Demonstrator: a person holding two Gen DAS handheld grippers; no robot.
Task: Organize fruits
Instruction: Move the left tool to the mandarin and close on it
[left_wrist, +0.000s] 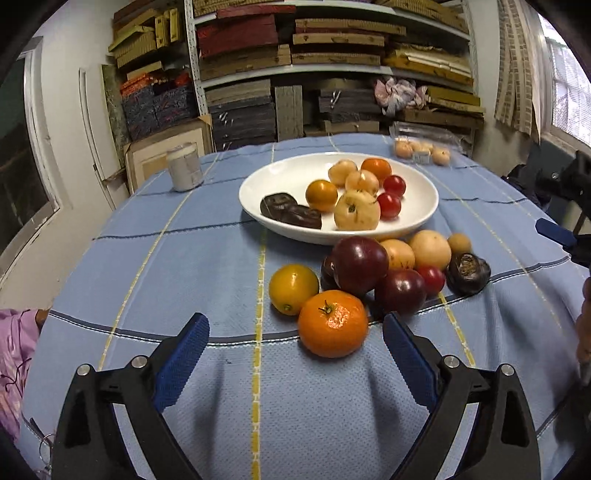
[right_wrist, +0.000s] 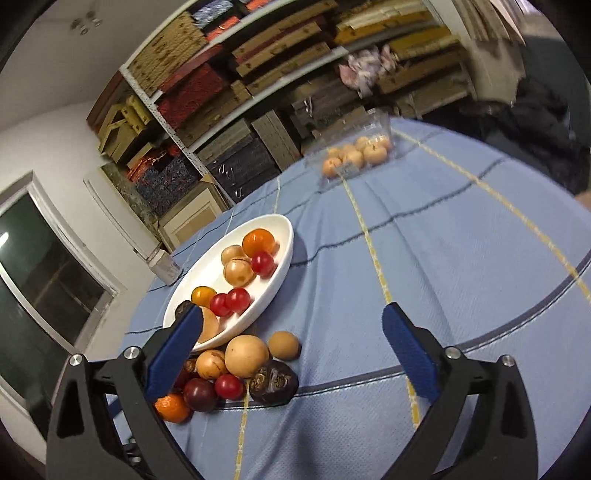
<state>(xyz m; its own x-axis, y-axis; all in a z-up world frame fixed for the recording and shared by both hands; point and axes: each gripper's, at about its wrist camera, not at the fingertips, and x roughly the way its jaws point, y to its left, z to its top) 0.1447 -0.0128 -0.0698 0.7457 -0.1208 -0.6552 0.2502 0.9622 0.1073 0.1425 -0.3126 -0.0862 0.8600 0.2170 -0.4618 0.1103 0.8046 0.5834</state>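
Two grippers, both with blue pads spread wide and nothing between them. Left gripper (left_wrist: 295, 354) low over the blue checked tablecloth (left_wrist: 166, 266), aimed at a loose heap of fruit just near the white bowl (left_wrist: 258, 218). Closest to its fingers: an orange mandarin (left_wrist: 332, 323), slightly right of the midline, almost against the right pad, round with stem scar upward, so no long axis to line up. Just left of it and a little farther, a yellow fruit (left_wrist: 293, 283); behind, two dark purple plums (left_wrist: 360, 266), pale round fruits, a red cherry tomato (left_wrist: 431, 279) and a wrinkled dark fruit (left_wrist: 468, 272) at the far right of the heap. Bowl already partly filled with similar fruit.

Right gripper (right_wrist: 291, 350) tilted, over bare cloth to the right of the same heap; left pad overlapping the bowl's near rim in view. Probably nearer to the wrinkled dark fruit; left gripper nearer to the mandarin.

Likely obstacle: tightly packed neighbours touching one another. Farther off, a clear plastic box of pale fruit (left_wrist: 421, 149) and a small grey jar (left_wrist: 184, 168).
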